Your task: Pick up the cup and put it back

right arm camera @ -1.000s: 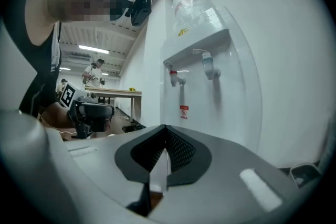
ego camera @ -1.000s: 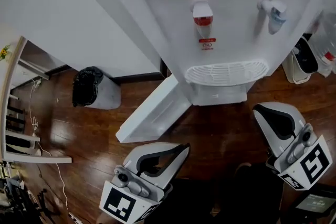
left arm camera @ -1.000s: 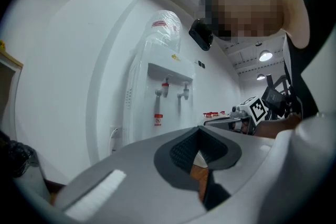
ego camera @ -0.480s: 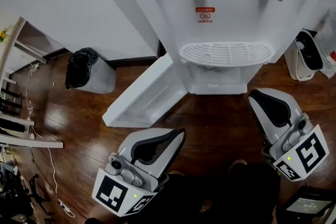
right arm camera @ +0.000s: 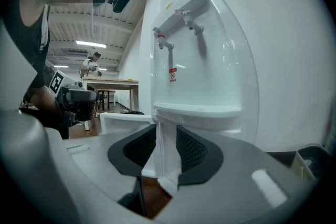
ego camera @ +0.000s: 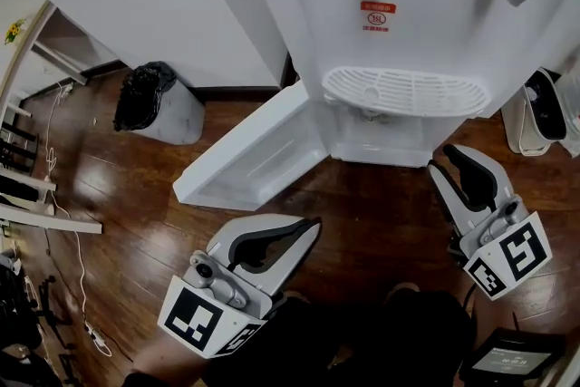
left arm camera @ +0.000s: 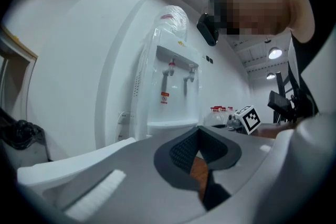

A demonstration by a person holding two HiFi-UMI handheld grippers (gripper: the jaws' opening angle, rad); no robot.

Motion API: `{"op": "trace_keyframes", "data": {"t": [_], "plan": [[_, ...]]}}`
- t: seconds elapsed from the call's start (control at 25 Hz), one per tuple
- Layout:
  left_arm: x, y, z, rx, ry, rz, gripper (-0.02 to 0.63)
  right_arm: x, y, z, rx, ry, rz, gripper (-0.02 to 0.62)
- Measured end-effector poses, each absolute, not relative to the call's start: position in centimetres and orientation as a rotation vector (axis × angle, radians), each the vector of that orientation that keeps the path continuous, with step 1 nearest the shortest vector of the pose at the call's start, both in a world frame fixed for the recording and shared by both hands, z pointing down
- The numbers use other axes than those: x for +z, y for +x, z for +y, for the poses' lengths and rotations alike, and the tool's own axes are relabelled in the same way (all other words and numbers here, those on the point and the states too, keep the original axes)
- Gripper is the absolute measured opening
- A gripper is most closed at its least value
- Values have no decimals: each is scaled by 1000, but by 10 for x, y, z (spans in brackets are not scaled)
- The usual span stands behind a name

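No sight of the cup in any view; perhaps inside the cabinet (ego camera: 376, 140) under the dispenser's (ego camera: 408, 14) tray (ego camera: 405, 92), behind the swung-open door (ego camera: 249, 154), but too dim to tell. Probably light and thin-walled, easy to crush or tip; best taken across the mid-wall with a gentle squeeze and kept upright. Left gripper (ego camera: 311, 228) held low over the floor (ego camera: 362, 213), roughly level, fingers closed tip to tip on nothing. Right gripper (ego camera: 450, 159) held near the dispenser's base, tilted a shade downward, fingers just parted to a narrow gap, nothing caught between them.
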State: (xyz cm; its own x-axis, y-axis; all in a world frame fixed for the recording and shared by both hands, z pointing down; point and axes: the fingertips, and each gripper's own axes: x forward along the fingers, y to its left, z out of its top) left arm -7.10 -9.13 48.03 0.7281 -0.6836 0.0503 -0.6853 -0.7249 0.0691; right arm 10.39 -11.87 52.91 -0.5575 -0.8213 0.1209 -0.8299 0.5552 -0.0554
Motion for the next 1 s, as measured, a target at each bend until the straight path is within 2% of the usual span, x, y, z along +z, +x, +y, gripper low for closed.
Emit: {"op": "trace_keyframes", "data": {"t": [0.6, 1.0], "plan": [[520, -65, -99, 180, 2851, -1098, 316, 637, 107, -165, 284, 1492, -2658, 167], [541, -69, -116, 269, 2842, -1101, 316, 702, 92, -199, 366, 1491, -2609, 279]]}}
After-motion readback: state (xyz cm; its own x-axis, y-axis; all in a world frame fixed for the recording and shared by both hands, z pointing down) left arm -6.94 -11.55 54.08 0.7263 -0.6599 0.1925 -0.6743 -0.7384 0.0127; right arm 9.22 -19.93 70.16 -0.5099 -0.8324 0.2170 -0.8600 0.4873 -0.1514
